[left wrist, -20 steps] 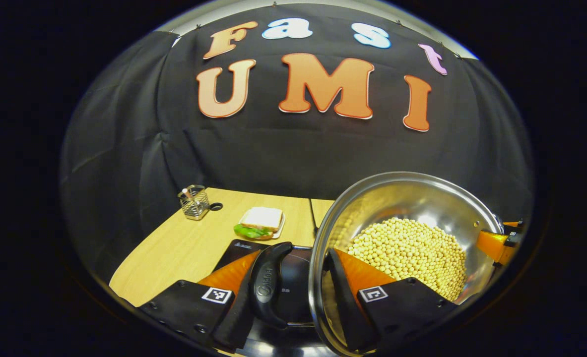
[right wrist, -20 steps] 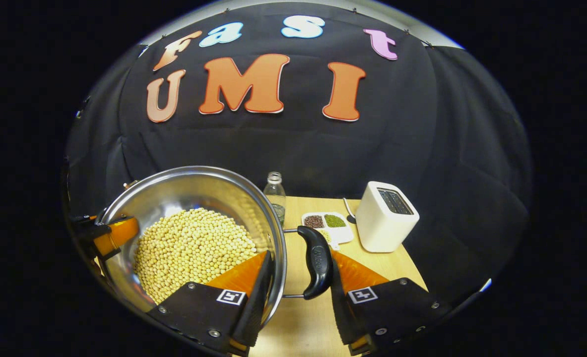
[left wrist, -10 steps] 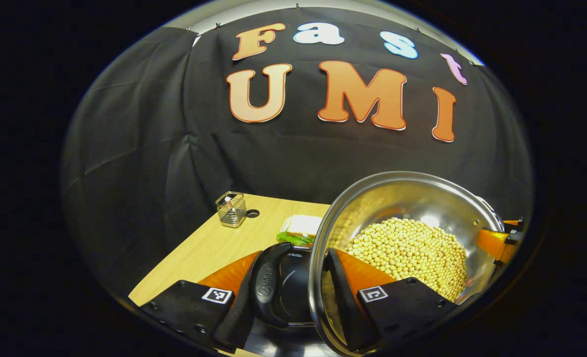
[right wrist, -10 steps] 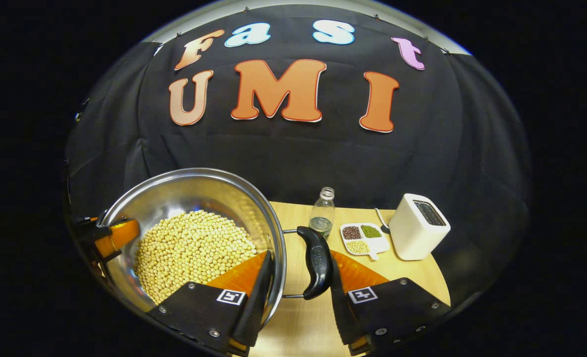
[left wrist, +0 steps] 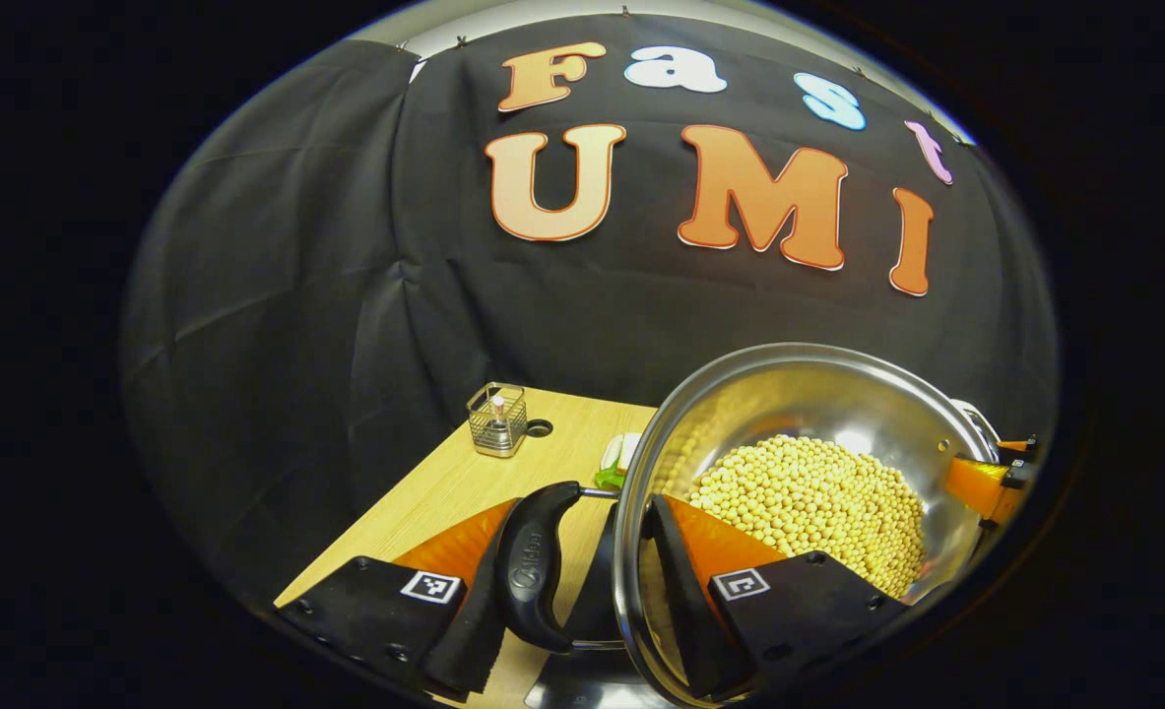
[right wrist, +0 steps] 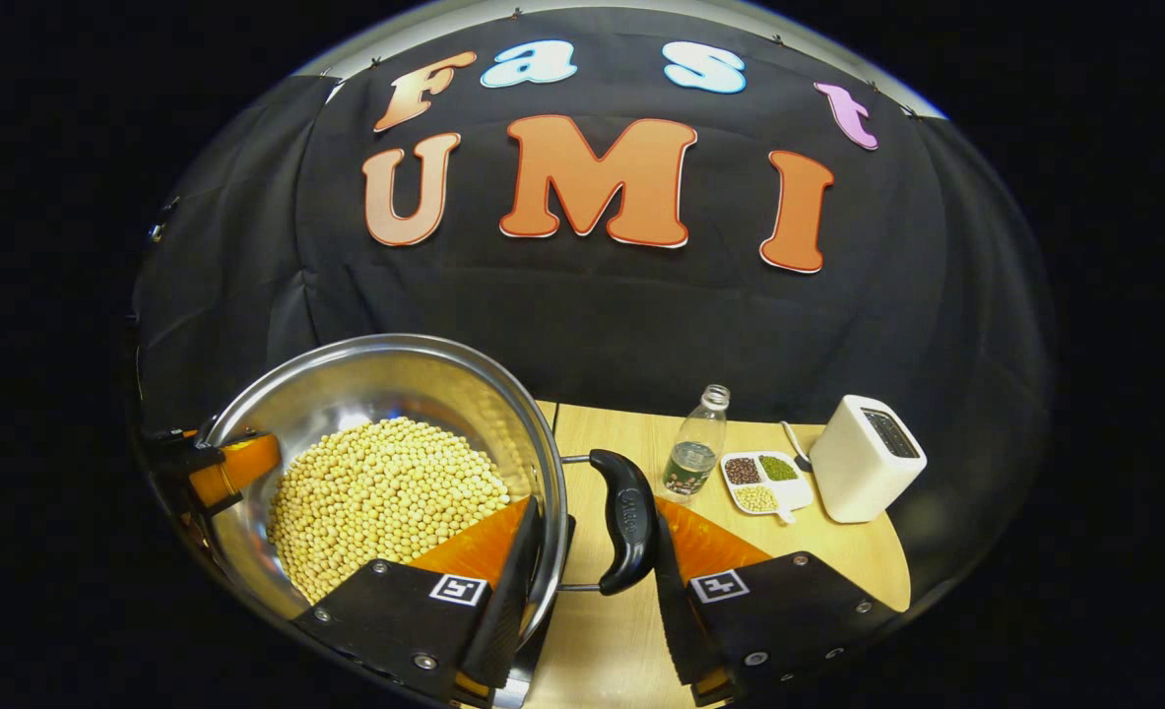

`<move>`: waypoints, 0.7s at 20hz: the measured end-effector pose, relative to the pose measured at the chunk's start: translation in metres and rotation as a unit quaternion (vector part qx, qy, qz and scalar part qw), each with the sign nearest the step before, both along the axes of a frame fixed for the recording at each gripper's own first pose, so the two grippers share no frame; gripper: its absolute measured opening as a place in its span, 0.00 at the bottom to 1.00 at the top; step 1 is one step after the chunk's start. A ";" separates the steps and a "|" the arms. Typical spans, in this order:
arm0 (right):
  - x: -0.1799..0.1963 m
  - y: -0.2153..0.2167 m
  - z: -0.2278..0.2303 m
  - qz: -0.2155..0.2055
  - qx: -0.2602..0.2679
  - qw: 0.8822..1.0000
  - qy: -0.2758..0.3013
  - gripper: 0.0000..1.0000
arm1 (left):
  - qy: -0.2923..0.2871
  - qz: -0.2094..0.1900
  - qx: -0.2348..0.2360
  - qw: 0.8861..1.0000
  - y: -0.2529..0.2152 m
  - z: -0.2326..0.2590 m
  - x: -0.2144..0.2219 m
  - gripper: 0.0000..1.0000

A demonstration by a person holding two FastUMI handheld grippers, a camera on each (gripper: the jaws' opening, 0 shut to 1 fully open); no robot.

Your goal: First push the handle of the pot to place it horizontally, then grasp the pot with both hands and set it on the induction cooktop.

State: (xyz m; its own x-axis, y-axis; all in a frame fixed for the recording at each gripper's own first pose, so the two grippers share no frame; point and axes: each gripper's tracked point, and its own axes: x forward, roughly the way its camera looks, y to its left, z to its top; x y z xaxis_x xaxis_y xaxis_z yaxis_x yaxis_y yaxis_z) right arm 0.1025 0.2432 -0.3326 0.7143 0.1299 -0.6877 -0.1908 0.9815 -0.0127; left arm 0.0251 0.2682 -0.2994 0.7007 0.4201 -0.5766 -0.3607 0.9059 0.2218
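Note:
A steel pot (left wrist: 818,394) full of yellow soybeans (left wrist: 813,497) hangs above the table, held from both sides. My left gripper (left wrist: 582,556) is shut on the pot: one finger presses the black side handle (left wrist: 533,566) from outside, the other lies inside the rim. In the right gripper view, the pot (right wrist: 365,379) is to the left. My right gripper (right wrist: 594,556) clamps its other black handle (right wrist: 626,522) and rim the same way. A dark patch of induction cooktop (left wrist: 594,596) shows under the pot. Each view shows the opposite gripper's orange finger at the pot's far rim.
On the wooden table (left wrist: 444,492), a wire basket (left wrist: 498,420) stands at the far left, with a sandwich plate (left wrist: 616,455) partly hidden by the pot. To the right are a bottle (right wrist: 695,453), a divided dish of beans (right wrist: 764,481) and a white toaster (right wrist: 877,458).
Both grippers have carried the pot leftward, still clamped on its handles. The table things have slid right in both views. The cooktop has passed mostly under the pot.

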 end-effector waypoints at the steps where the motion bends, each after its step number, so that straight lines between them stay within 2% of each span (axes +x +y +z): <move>1: 0.000 0.004 -0.006 0.001 0.003 1.000 0.004 0.61 | 0.002 0.001 0.001 1.000 0.001 -0.001 -0.001 0.78; 6: 0.000 0.009 -0.022 0.002 0.002 1.000 0.013 0.61 | 0.013 0.005 -0.006 1.000 0.007 -0.014 -0.005 0.78; 8: -0.001 0.008 -0.030 0.001 0.002 1.000 0.015 0.61 | 0.018 0.005 -0.009 1.000 0.007 -0.021 -0.004 0.75; 12: -0.001 0.006 -0.047 -0.001 -0.001 1.000 0.025 0.61 | 0.029 0.005 -0.016 0.999 0.007 -0.040 -0.004 0.78; 14: -0.002 0.005 -0.059 0.000 -0.002 1.000 0.031 0.61 | 0.036 0.007 -0.021 0.999 0.007 -0.050 -0.005 0.76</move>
